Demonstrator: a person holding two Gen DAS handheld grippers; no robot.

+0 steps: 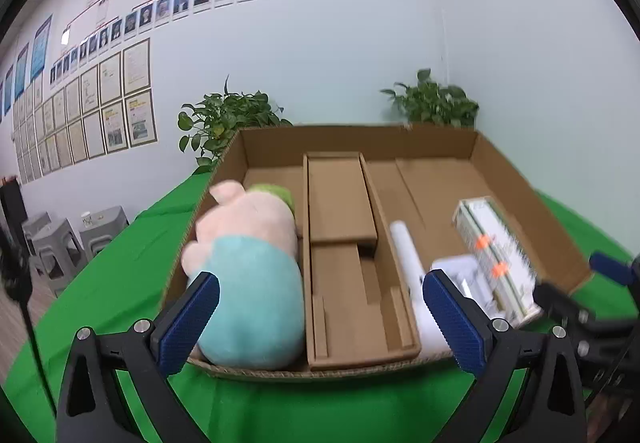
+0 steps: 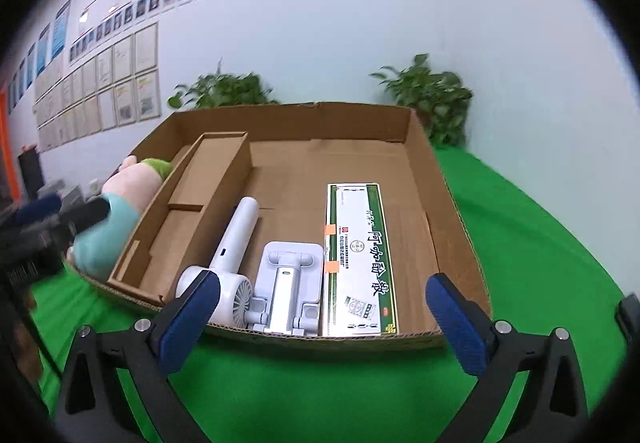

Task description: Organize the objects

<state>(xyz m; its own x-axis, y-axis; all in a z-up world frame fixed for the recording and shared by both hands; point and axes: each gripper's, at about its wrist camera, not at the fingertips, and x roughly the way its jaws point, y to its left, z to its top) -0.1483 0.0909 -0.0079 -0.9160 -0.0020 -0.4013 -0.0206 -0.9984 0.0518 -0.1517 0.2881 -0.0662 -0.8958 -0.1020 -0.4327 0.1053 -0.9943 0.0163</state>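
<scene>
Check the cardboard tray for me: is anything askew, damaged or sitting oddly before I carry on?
Nothing looks damaged or spilled. In the cardboard tray, the handheld fan, folding stand and green-and-white box lie flat side by side. Only the plush toy stands out: it bulges above the tray's left wall. Both grippers are open and empty.

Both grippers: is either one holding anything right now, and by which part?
Nothing is held. The left gripper and right gripper both stand open and empty.
</scene>
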